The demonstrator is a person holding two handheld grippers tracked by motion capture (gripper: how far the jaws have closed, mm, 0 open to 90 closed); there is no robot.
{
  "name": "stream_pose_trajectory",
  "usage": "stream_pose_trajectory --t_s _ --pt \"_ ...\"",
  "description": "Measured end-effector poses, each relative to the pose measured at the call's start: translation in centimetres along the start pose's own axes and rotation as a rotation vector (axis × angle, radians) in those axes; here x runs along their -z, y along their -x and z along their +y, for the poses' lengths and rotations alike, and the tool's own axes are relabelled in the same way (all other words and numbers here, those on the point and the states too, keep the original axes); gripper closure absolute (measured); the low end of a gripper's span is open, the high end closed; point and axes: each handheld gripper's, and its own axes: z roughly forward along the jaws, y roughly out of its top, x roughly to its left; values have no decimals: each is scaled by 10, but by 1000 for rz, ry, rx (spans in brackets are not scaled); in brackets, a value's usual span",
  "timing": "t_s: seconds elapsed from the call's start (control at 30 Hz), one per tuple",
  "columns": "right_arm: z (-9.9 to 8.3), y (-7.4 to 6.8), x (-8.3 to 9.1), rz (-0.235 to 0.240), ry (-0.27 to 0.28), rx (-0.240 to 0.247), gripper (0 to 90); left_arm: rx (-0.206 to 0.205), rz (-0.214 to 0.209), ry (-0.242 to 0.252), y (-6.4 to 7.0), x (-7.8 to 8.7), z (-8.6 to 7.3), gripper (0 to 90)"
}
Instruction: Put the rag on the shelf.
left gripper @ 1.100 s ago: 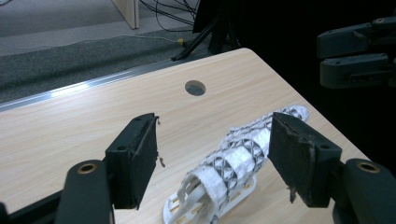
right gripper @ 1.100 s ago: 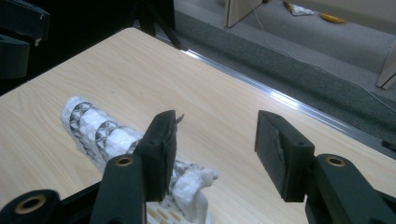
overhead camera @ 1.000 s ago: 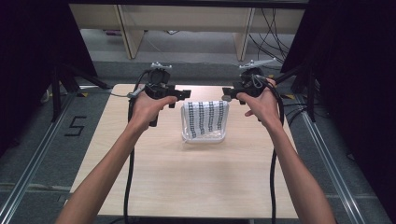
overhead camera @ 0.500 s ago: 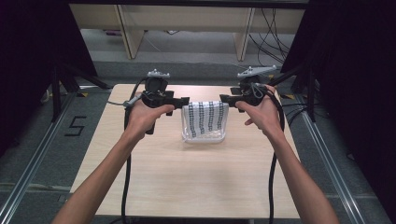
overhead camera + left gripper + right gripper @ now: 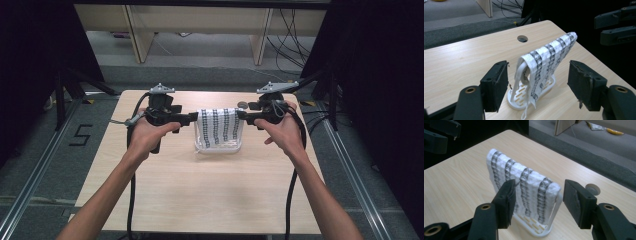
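High view: patterned cloth (image 5: 220, 127) drapes white rack (image 5: 218, 148).

The white cloth with black woven stripes (image 5: 549, 58) looks soft and waffle-textured. Under it, the white slotted plastic rack (image 5: 546, 88) is smooth with a slight gloss. The pale wood-grain table (image 5: 210, 190) is matt. The black tongs' pads (image 5: 576, 200) look rough and worn.
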Motion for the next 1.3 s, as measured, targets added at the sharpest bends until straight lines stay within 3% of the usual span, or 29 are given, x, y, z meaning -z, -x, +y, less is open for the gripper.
stream_pose_trajectory --t_s 0.37,0.5,0.63,0.67,0.7,0.83,0.87,1.03,1.3 --pt "-18 -2 3 13 4 9 431 -9 -17 -3 6 2 -20 317" --pt "-23 -7 5 26 -5 -11 427 -13 -19 -2 7 4 -24 317" --pt "-27 -9 5 28 6 -1 427 -24 -12 -4 8 5 -28 315" --pt "-27 -8 5 23 7 21 426 -23 -15 -3 8 5 -29 315" --pt "-29 -11 4 44 11 1 420 -24 -17 -3 8 7 -31 315" --pt "-31 -11 6 27 17 20 407 -21 -30 -6 7 9 -35 308" --pt "-32 -13 8 45 4 4 394 -20 -36 -6 7 10 -36 304" --pt "-34 -14 9 45 14 14 365 -21 -39 -7 8 14 -39 280" --pt "-38 -19 13 47 26 -12 313 -32 -37 -13 9 20 -45 250"
